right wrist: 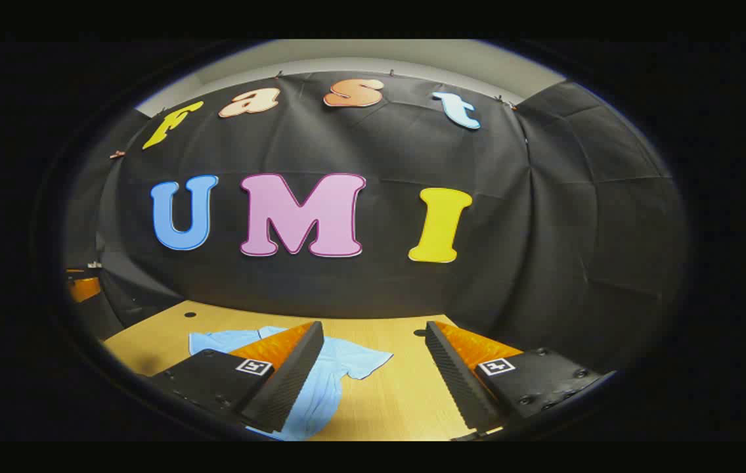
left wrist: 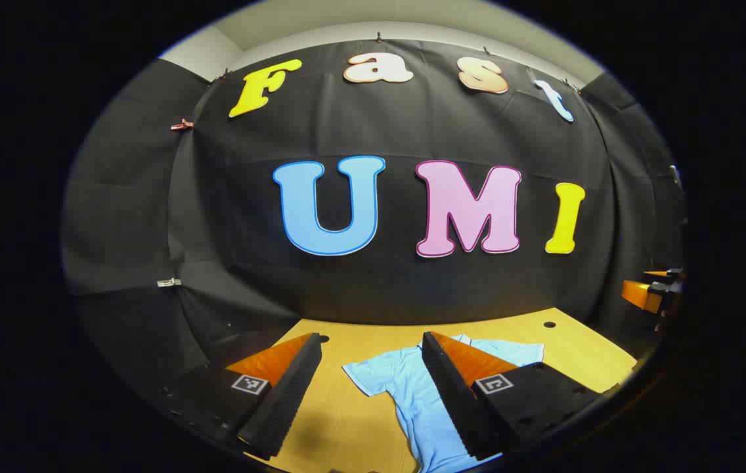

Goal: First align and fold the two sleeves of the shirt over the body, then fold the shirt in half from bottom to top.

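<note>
On the wooden table point(left wrist: 576, 341) ahead of you the light blue shirt point(left wrist: 406, 387) lies flat and unfolded, its long axis running away from you, collar at the far end and both sleeves spread out sideways. Your left gripper point(left wrist: 371, 368) hovers above it with jaws wide and nothing between them; one sleeve point(left wrist: 368, 374) lies in that gap, so this hand looks nearer its sleeve. Your right gripper point(right wrist: 373, 358) is equally wide and empty, with the other sleeve point(right wrist: 356, 360) just left of its gap. The table is otherwise bare, and black cloth walls close the booth behind.
</note>
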A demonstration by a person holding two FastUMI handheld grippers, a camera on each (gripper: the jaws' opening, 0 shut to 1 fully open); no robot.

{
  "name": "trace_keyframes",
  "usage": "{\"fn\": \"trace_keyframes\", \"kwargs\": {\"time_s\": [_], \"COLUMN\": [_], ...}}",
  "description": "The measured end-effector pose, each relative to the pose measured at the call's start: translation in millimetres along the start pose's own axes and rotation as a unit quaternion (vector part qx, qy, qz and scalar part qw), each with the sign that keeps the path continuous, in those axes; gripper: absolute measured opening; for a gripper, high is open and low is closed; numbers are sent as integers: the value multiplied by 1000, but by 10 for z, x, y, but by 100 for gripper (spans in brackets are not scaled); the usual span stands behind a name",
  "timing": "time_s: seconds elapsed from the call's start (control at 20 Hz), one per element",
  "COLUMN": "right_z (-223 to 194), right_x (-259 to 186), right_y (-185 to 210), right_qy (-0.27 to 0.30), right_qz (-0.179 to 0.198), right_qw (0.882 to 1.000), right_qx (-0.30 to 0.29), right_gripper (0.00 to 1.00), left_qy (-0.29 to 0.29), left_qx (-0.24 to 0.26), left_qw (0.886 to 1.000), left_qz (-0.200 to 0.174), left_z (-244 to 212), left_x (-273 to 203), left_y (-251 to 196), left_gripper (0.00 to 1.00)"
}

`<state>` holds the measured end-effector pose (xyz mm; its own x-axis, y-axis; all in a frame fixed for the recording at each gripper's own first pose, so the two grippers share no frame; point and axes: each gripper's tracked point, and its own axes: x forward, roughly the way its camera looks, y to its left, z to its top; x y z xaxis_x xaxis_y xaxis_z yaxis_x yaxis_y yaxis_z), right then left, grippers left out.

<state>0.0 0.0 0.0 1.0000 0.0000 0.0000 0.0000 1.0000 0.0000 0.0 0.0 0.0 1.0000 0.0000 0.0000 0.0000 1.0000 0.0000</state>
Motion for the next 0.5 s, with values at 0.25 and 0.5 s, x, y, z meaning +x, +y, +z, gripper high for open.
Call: {"fn": "trace_keyframes", "kwargs": {"time_s": [0.25,0.5], "right_z": [-33,-53], "right_x": [38,103], "right_y": [15,-6], "right_qy": [4,3], "right_qz": [9,11], "right_qw": [1000,1000], "right_qx": [-7,-11], "right_gripper": [97,97], "left_qy": [-23,-22], "left_qx": [-14,-7], "left_qw": [1000,1000], "left_qz": [-10,-11], "left_z": [113,90], "left_x": [-69,-29], "left_y": [-37,-86], "left_gripper": [98,98]}}
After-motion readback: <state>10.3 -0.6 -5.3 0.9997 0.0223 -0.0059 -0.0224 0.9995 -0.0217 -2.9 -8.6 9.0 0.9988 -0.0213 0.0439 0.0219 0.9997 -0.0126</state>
